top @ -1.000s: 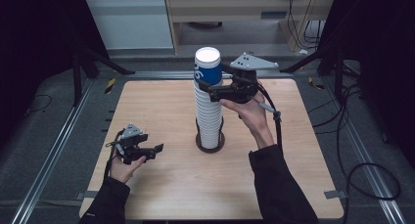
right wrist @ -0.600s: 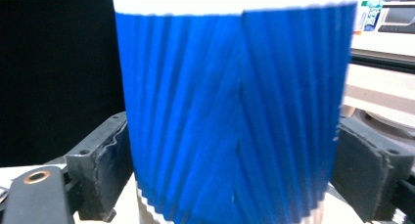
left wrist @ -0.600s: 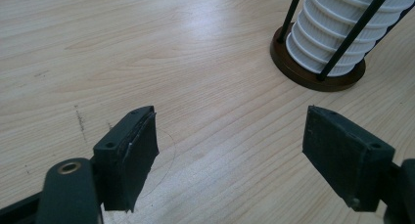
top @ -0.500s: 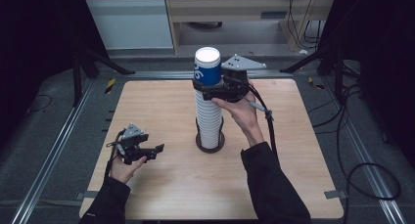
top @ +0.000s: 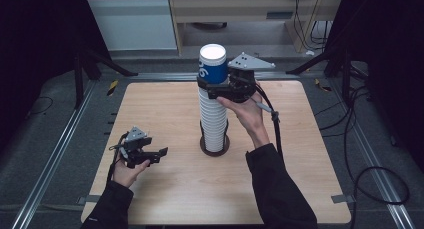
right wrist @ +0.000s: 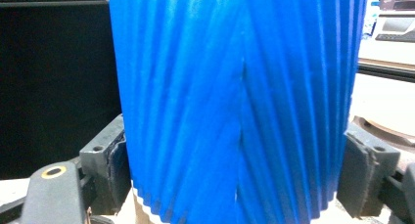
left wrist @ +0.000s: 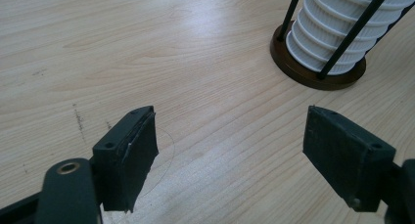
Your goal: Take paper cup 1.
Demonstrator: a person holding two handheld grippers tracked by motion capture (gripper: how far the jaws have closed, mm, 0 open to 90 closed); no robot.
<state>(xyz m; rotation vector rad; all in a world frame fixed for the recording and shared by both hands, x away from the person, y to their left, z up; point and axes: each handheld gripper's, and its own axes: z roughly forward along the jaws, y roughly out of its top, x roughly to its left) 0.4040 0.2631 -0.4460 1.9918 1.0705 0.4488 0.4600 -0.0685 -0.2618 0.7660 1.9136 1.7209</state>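
A tall stack of white ribbed paper cups (top: 214,119) stands upside down in a round dark holder with thin black rods (top: 215,148) at the table's middle. A blue ribbed cup (top: 214,64) tops the stack. My right gripper (top: 210,84) is level at the blue cup's lower part. Its jaws have just been closing, and in the right gripper view both pads press the sides of the blue cup (right wrist: 235,106). My left gripper (top: 159,155) rests low over the table at front left, open with nothing between its pads (left wrist: 132,155). The stack's base (left wrist: 337,38) lies ahead of it.
The wooden table (top: 310,154) has bare room all round the cup holder. Metal rails run along its left and right sides, with cables on the floor at the right. A white cabinet stands behind the table.
My right gripper has shifted left onto the blue top cup and its jaws have closed against it. The left hand and gripper have stayed where they were.
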